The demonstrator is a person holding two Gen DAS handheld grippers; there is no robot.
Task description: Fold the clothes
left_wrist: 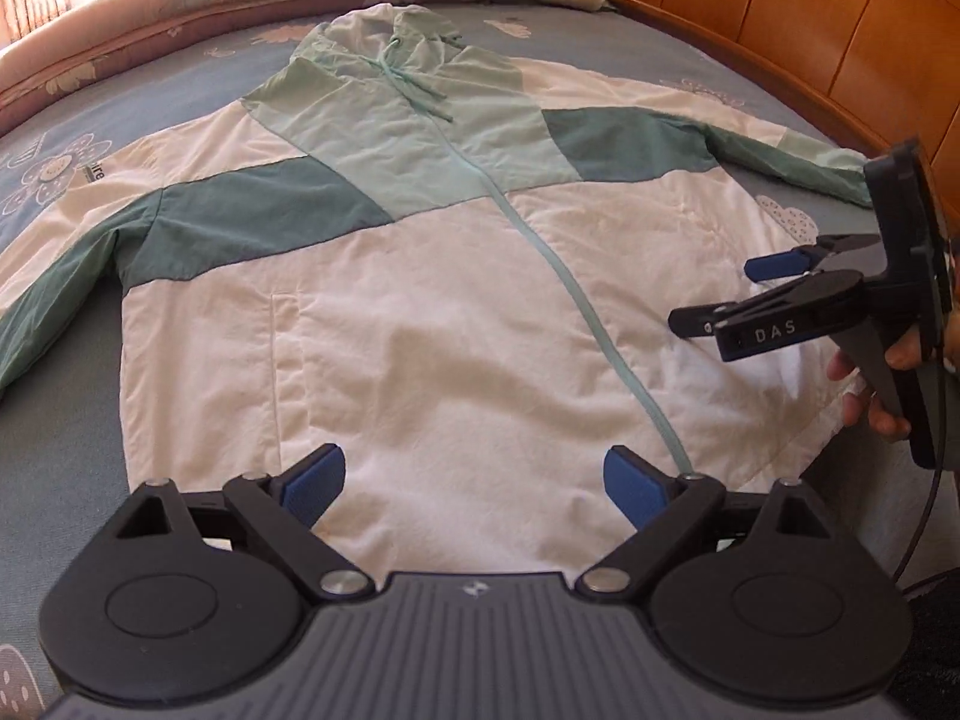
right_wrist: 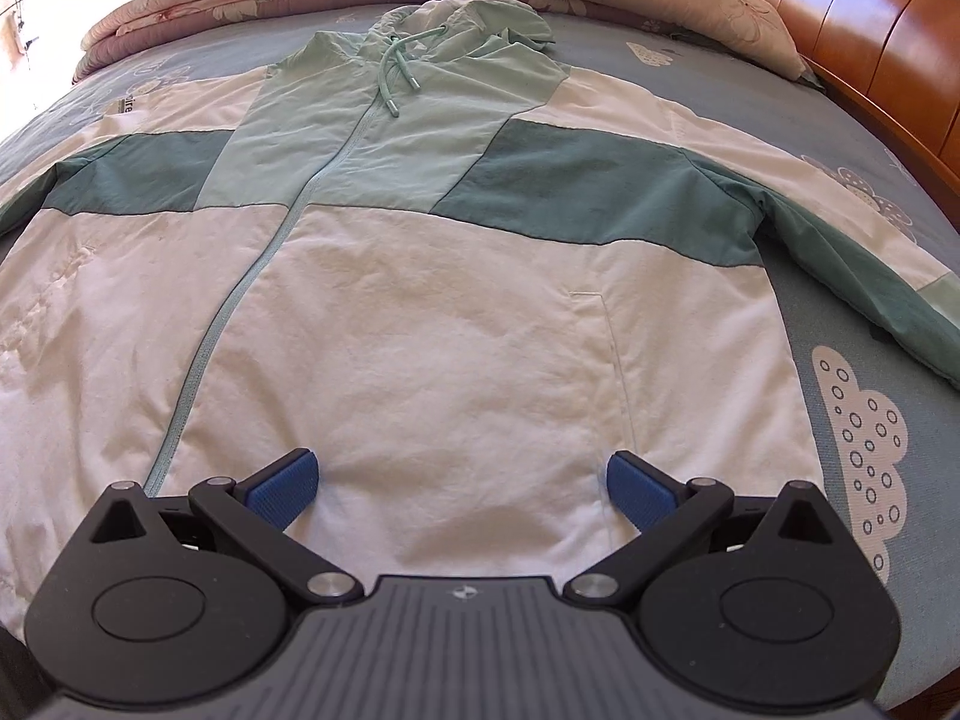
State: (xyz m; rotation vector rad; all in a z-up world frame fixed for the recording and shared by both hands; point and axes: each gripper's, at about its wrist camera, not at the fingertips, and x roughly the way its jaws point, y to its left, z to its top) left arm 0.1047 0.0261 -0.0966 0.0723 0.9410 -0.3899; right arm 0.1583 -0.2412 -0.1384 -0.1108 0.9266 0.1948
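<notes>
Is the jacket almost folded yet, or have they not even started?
Not started folding. Done: the jacket lies flat on the bed, front up, zipped, both sleeves spread out. In hand: nothing. The left gripper and the right gripper are both open above the bottom hem, gripping no cloth. Left: folding in the sleeves, the sides, and then the body with the hood.

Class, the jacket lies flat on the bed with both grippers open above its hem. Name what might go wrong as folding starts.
1. The drawstring lies loose on the chest of the jacket; it may slip out of a fold.
2. The right sleeve trails toward the bed's edge and may drag.
3. The left gripper and right gripper may pinch the bedsheet along with the thin hem.
</notes>
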